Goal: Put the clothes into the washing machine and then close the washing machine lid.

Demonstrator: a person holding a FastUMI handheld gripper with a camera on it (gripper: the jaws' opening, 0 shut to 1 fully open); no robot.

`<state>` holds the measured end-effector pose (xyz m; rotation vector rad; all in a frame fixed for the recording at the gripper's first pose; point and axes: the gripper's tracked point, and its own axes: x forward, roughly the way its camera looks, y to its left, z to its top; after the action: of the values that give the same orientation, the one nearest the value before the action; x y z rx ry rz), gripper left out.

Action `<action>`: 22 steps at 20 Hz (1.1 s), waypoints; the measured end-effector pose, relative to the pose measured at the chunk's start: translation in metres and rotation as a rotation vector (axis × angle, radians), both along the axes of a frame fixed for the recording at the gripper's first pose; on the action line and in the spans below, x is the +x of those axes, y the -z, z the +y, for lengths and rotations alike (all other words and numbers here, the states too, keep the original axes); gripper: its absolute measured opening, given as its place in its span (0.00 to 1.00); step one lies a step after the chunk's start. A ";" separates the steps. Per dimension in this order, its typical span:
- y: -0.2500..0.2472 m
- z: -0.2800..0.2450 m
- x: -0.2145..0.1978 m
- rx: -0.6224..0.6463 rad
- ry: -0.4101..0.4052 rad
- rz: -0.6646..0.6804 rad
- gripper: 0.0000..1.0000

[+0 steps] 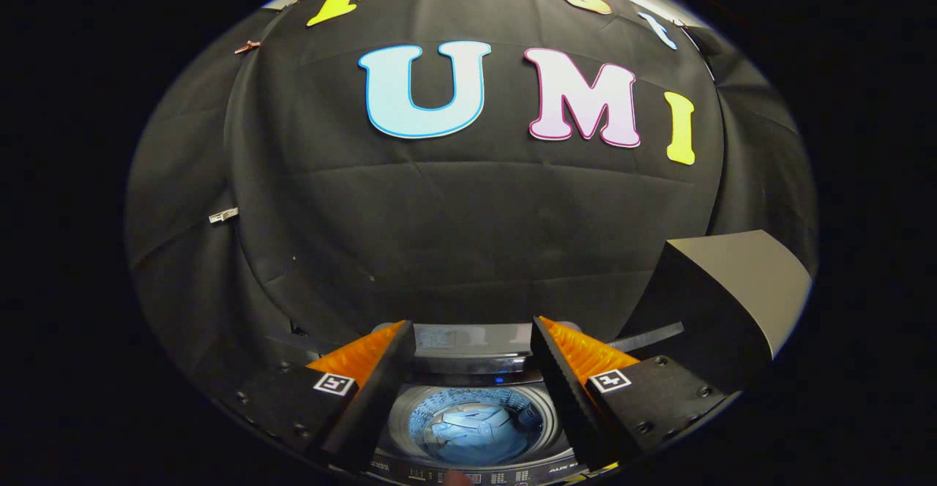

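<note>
Hovering open and empty, the hand-held gripper (472, 339) overlooks clothes (468, 431) in the washer (468, 369); next, swing the lid (739, 281) down squarely.

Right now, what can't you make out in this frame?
- Washer body: cut off; its top shows between and below the fingers.
- Lid: not identifiable; the grey panel to the right may be it, unclear.
- Clothes in the drum: a pale blue heap, item count unreadable.
- Control panel: markings too small.
- Gripper: fingers open, holding nothing.
</note>
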<state>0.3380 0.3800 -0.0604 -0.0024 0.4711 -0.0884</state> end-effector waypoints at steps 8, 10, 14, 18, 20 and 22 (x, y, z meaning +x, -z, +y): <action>0.104 -0.003 -0.039 0.016 -0.012 0.133 1.00; 0.127 -0.013 -0.051 -0.012 -0.007 0.158 1.00; 0.133 -0.021 -0.060 -0.038 -0.012 0.153 1.00; 0.089 -0.028 -0.059 -0.047 -0.018 0.079 1.00; 0.054 -0.038 -0.063 -0.078 -0.018 0.031 1.00; 0.018 -0.054 -0.071 -0.101 -0.013 -0.022 0.99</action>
<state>0.2673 0.3262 -0.0780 -0.1034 0.4446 -0.0995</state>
